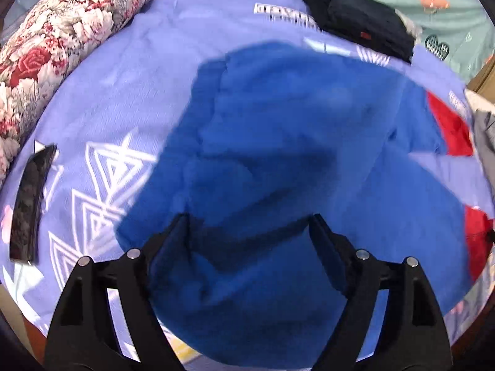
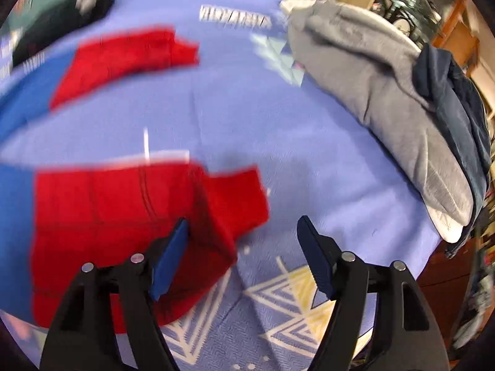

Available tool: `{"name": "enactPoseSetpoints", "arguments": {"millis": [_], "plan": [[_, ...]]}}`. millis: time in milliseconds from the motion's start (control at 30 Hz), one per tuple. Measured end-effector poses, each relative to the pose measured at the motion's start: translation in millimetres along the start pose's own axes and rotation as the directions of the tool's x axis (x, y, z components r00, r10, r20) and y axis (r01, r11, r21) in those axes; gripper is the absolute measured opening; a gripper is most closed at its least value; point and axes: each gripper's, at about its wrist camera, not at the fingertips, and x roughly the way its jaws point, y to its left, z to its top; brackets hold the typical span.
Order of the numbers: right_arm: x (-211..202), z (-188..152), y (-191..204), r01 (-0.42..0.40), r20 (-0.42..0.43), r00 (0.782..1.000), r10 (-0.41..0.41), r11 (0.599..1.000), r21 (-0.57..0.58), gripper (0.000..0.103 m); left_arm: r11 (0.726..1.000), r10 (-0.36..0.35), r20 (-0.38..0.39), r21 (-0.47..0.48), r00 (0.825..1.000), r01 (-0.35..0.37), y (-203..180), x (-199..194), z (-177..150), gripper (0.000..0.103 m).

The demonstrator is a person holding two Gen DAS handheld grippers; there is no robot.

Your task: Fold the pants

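Note:
Blue pants with red lower legs lie spread on a lilac bedsheet. In the left wrist view the blue upper part (image 1: 278, 142) fills the middle, with red leg ends (image 1: 448, 130) at the right. My left gripper (image 1: 249, 216) is open and empty, above the blue cloth. In the right wrist view the two red leg ends lie apart: the near one (image 2: 123, 222) and the far one (image 2: 123, 58). My right gripper (image 2: 243, 221) is open and empty, over the near red leg's edge. The view is motion-blurred.
A floral pillow (image 1: 62, 40) lies at the left, with a dark flat object (image 1: 29, 204) on the sheet below it. Folded black clothing (image 1: 359, 18) sits at the back. A grey garment (image 2: 386, 105) and a navy one (image 2: 458, 108) are piled at the bed's right edge.

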Motion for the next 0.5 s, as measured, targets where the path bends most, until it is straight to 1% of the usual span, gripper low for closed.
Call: {"name": "enactPoseSetpoints", "arguments": {"millis": [100,133,167,233,267,333,367,433,500], "plan": [[-14,18,-11,-0.079,0.089,0.993,0.070,0.992,0.098,0.074,1.000,0.005,0.052,-0.028,0.999,-0.004,17,-15,24,0.086],[-16,23,-11,-0.106,0.101,0.990,0.095,0.988,0.116,0.074,0.999,0.014,0.073,-0.032,0.997,-0.012,23,-19,37,0.088],[-16,29,-8,-0.157,0.114,0.983,0.142,0.978,0.136,0.075,0.999,0.022,0.085,-0.033,0.996,-0.019,28,-21,47,0.089],[-20,39,1,-0.234,0.115,0.969,0.217,0.960,0.157,0.076,0.998,0.065,0.101,-0.032,0.993,-0.062,37,-21,69,0.092],[-21,43,11,-0.277,0.114,0.959,0.260,0.947,0.163,0.076,0.996,0.082,0.099,-0.028,0.992,-0.079,42,-15,80,0.092],[-19,47,26,-0.317,0.116,0.946,0.302,0.935,0.159,0.076,0.991,0.129,0.066,-0.047,0.990,-0.126,52,2,101,0.092],[-18,49,36,-0.322,0.112,0.945,0.308,0.934,0.153,0.076,0.991,0.124,0.045,-0.049,0.991,-0.122,54,11,109,0.092],[-15,53,49,-0.312,0.091,0.949,0.302,0.940,0.136,0.076,0.996,0.083,-0.001,-0.045,0.997,-0.083,56,29,124,0.090],[-8,57,57,-0.300,0.066,0.954,0.293,0.946,0.125,0.076,0.999,0.037,-0.043,0.009,0.998,-0.036,44,49,134,0.088]]}}
